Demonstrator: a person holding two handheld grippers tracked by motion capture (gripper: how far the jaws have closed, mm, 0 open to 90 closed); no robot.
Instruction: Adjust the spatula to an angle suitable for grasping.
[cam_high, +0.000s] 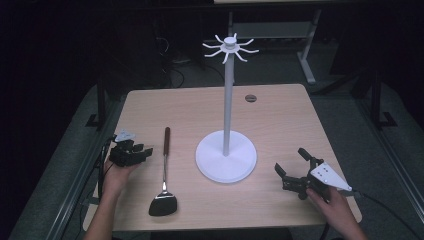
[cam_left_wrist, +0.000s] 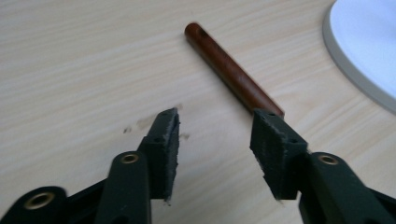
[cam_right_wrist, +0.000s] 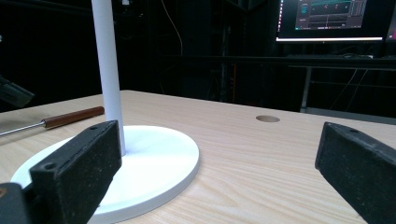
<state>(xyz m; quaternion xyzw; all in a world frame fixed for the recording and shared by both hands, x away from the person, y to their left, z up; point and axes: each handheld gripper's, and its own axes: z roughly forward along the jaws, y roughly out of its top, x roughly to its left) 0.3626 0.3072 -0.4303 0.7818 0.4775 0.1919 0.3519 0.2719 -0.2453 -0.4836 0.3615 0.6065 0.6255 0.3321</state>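
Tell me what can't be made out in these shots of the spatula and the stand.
- Spatula: left gripper view cuts its handle behind a jaw; blade unseen there.
- Stand: right gripper view crops the pole at the top edge.
- Hooks: too small in high view to count surely.

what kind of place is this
Probably a lab or workshop set up for recording: a lone table in a dark room, a lit monitor behind it, and cables on the floor.
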